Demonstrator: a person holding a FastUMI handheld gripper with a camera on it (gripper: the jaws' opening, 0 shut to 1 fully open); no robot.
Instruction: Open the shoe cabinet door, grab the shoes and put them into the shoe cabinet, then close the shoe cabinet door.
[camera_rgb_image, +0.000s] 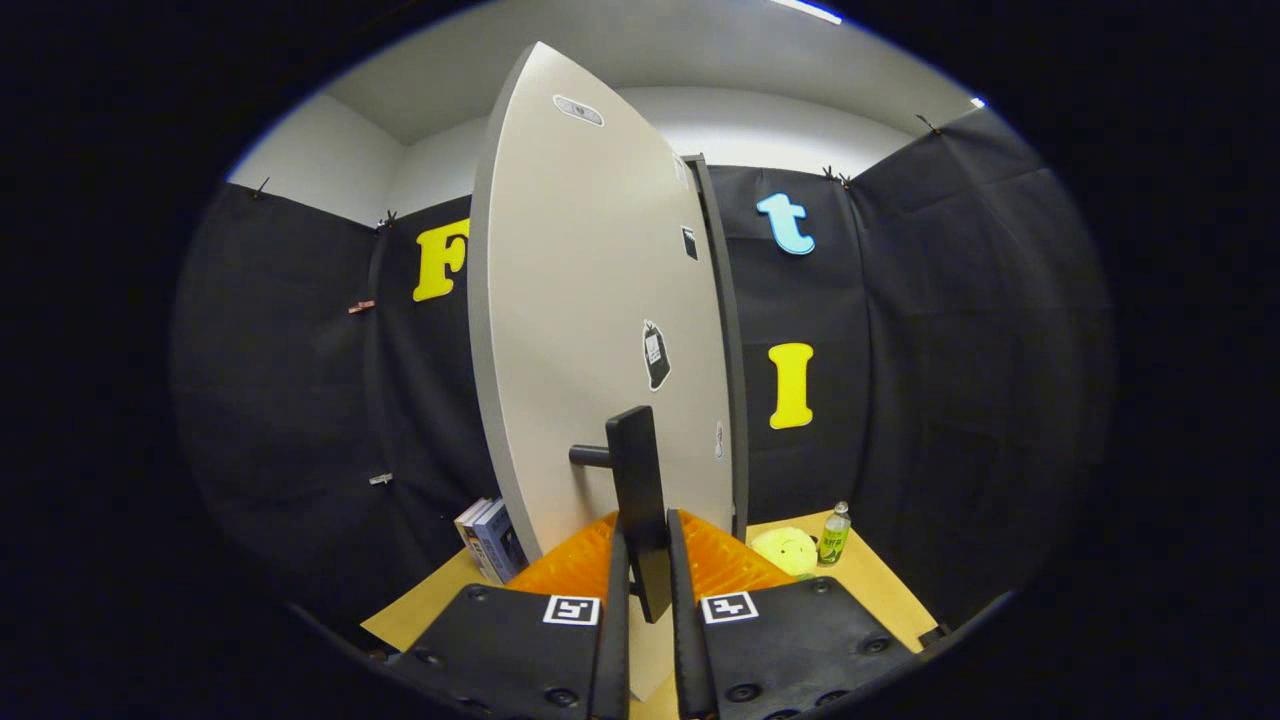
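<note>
Gripper jaws clamped on the black door handle of the swung-out shoe cabinet door.

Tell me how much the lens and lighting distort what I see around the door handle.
Gripper view: fisheye bows the cabinet door into a curved blade shape; it is really flat. Lighting is even, with soft brightness on the upper door, no harsh glare. The handle stays sharp, standing between the tool's fingers. The bottle beyond looks small but legible.
</note>
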